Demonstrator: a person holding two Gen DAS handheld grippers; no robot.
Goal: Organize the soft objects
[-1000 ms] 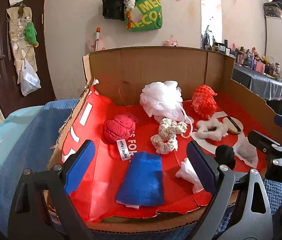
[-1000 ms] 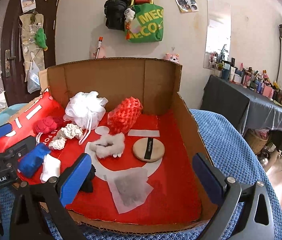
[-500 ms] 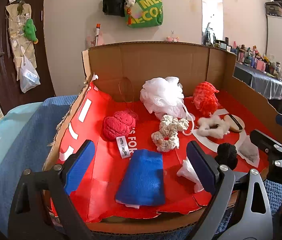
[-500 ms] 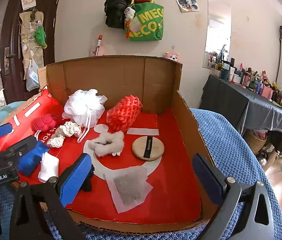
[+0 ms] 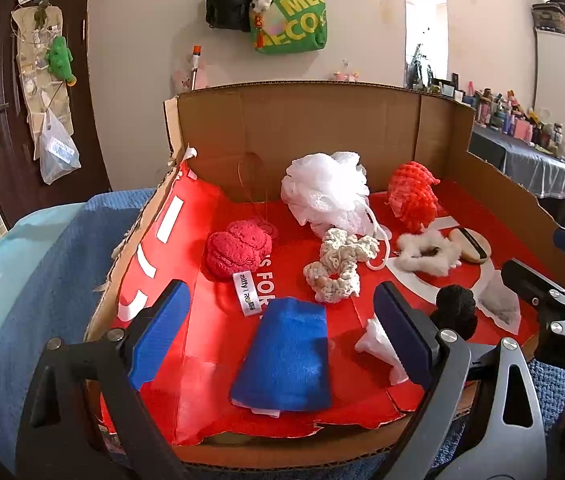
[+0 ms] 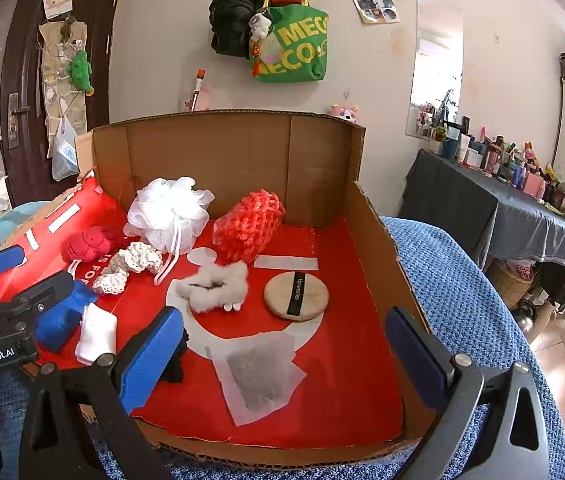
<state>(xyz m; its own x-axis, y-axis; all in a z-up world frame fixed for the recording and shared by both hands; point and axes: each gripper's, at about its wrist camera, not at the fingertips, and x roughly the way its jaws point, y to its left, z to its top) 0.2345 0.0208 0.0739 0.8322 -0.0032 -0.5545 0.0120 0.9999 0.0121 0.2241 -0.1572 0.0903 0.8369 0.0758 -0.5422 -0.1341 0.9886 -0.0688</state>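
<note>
Grippers first: we see the left gripper (image 5: 282,330) low at the bottom of its own frame, jaws spread wide and holding nothing, the folded blue cloth (image 5: 284,360) lying between its blue pads (image 5: 158,334). Over on the other camera, the right gripper (image 6: 282,354) sits just as low and just as wide apart, empty, with the grey sachet on its white sheet (image 6: 260,372) framed between the fingers. Writing now: we read "MEC" and "ECO" on the green tote (image 6: 294,46) at the top centre, "GenRobot.AI" on the left gripper's body at lower left of the right view, "miffy" on the white tag (image 5: 247,292) by the red knitted ball (image 5: 238,250), and "S FOR" on the red liner (image 6: 346,360). All the soft things sit inside the cardboard box (image 6: 242,152): white bath pouf (image 5: 326,196) in mid-frame, orange-red knit piece (image 5: 414,196) to its right, cream scrunchie (image 5: 338,268), white fluffy scrunchie (image 6: 216,286), round tan puff (image 6: 296,296), black pompom (image 5: 456,306) and a white folded cloth (image 6: 96,332). Walls rise at the back and right; the near edge is low, and bare red floor shows at the lower right of the right view.
</note>
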